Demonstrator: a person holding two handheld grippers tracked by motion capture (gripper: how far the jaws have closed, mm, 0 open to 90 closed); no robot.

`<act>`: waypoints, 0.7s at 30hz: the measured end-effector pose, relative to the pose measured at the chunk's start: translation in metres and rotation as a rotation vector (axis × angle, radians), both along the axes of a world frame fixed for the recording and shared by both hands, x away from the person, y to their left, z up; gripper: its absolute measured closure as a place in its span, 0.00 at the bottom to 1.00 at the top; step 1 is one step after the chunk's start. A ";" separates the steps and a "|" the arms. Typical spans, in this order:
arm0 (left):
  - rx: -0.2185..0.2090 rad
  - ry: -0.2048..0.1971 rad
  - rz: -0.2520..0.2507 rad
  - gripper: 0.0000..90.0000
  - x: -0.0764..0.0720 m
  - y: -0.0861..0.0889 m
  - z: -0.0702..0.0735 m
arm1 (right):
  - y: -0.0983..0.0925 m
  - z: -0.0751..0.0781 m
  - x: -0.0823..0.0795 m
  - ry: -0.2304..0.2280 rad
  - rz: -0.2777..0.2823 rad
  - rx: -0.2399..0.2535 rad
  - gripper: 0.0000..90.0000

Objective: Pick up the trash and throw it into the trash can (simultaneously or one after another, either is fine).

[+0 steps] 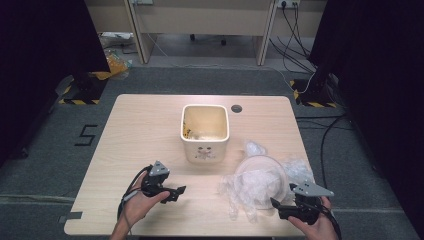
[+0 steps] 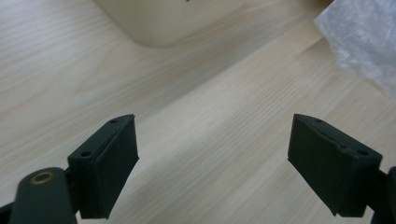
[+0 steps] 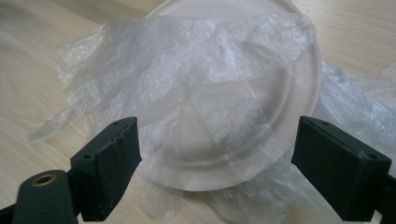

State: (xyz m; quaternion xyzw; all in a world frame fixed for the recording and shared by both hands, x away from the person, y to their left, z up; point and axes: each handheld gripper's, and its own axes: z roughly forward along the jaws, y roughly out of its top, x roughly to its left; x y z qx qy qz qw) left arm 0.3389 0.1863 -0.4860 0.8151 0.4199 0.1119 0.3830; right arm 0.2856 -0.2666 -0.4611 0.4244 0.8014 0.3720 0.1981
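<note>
Right gripper view has the right gripper (image 3: 215, 168) spread wide, holding nothing, over a paper plate (image 3: 299, 116) draped in clear plastic film (image 3: 187, 70); the left gripper (image 2: 212, 163) gapes equally empty above bare table (image 2: 210, 116).

From my remote station, I see a pale wooden counter (image 1: 135, 130) on grey carpet (image 1: 45, 150) marked with a black "5" (image 1: 86, 135). Dark curtains (image 1: 40, 45) flank both sides; light wood furniture (image 1: 200, 20), perhaps desks, lines the back, with cables (image 1: 295, 35) trailing.
</note>
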 end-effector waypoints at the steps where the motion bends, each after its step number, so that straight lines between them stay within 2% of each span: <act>1: 0.005 0.002 0.016 0.17 -0.003 0.009 -0.004 | 0.001 0.001 0.001 0.003 0.001 -0.003 0.17; 6: 0.015 0.007 0.054 0.17 -0.005 0.026 -0.010 | 0.009 0.002 0.003 -0.011 0.009 0.001 0.17; 10: 0.043 0.002 0.081 0.17 -0.007 0.034 -0.015 | 0.020 0.008 0.008 -0.041 0.025 -0.023 0.17; 17: 0.060 0.009 0.085 0.16 -0.011 0.041 -0.026 | 0.035 0.016 0.015 -0.067 0.057 -0.015 0.17; 19: 0.084 -0.023 0.075 0.16 -0.012 0.044 -0.031 | 0.039 0.016 0.020 -0.065 0.067 -0.018 0.17; 21: 0.081 -0.028 0.078 0.16 -0.013 0.045 -0.032 | 0.043 0.015 0.025 -0.065 0.057 -0.028 0.17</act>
